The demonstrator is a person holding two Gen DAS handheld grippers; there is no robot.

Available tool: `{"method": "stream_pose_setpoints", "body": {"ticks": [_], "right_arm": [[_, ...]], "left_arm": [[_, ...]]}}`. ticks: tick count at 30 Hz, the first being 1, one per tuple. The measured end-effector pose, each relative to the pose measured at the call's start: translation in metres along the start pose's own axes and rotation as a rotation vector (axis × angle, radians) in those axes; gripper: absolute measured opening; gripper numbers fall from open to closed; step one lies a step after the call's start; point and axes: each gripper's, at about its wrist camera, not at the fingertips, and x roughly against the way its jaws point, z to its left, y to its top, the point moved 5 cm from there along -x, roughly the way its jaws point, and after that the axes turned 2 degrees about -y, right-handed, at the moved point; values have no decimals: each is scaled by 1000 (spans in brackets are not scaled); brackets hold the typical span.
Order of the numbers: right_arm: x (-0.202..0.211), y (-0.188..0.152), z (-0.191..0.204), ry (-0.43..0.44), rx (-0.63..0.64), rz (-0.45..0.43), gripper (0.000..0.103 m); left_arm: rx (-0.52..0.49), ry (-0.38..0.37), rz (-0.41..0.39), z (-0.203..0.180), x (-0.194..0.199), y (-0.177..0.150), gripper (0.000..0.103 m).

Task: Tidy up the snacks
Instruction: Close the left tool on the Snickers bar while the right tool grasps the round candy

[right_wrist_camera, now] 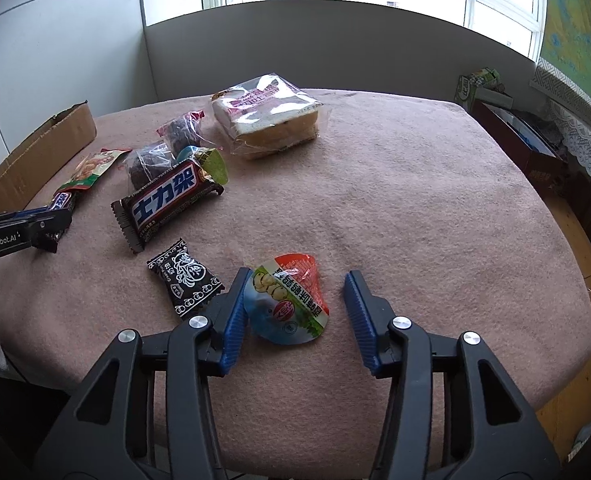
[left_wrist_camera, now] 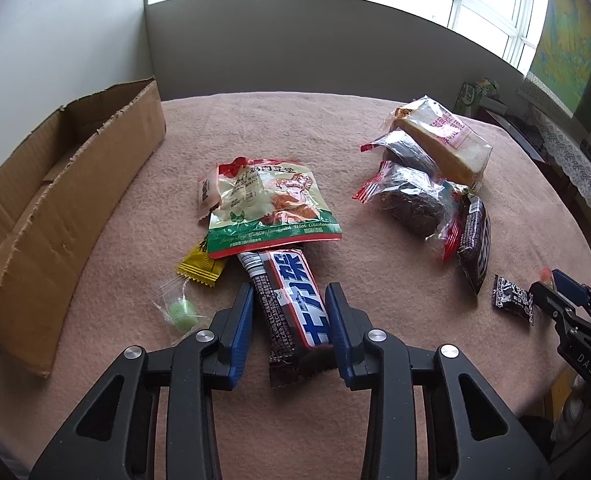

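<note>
A brown, blue and white chocolate bar (left_wrist_camera: 295, 300) lies on the pink tablecloth (left_wrist_camera: 255, 128), its far end tucked under a green-and-red snack bag (left_wrist_camera: 271, 208). My left gripper (left_wrist_camera: 289, 286) stands astride the bar with both blue pads against its sides. In the right wrist view a small packet printed in orange, blue and green (right_wrist_camera: 287, 304) lies between the fingers of my right gripper (right_wrist_camera: 297, 272). The left pad touches it, while bare cloth shows between it and the right pad. An open cardboard box (left_wrist_camera: 55, 200) stands at the left.
A black candy (right_wrist_camera: 185, 274) and a second chocolate bar (right_wrist_camera: 167, 196) lie left of the right gripper. Behind them are dark cakes in clear wrap (right_wrist_camera: 151, 164) and bagged bread (right_wrist_camera: 267, 116). A yellow packet (left_wrist_camera: 201, 270) and a green candy (left_wrist_camera: 179, 312) lie near the left gripper.
</note>
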Motion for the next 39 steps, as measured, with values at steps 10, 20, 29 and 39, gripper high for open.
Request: {"method": "stream_pose_setpoints", "body": {"ticks": [10, 20, 29, 39], "right_arm": [[5, 3, -5, 41, -45, -2, 30], [9, 3, -3, 34, -43, 5, 28], [11, 3, -4, 33, -41, 0, 28], [27, 18, -2, 18, -37, -48, 28]], "left_arm": [[36, -50, -18, 6, 13, -4, 30], [14, -43, 11, 7, 5, -8, 30], [-13, 1, -11, 3, -1, -2, 28], [24, -59, -69, 11, 25, -1, 28]]}}
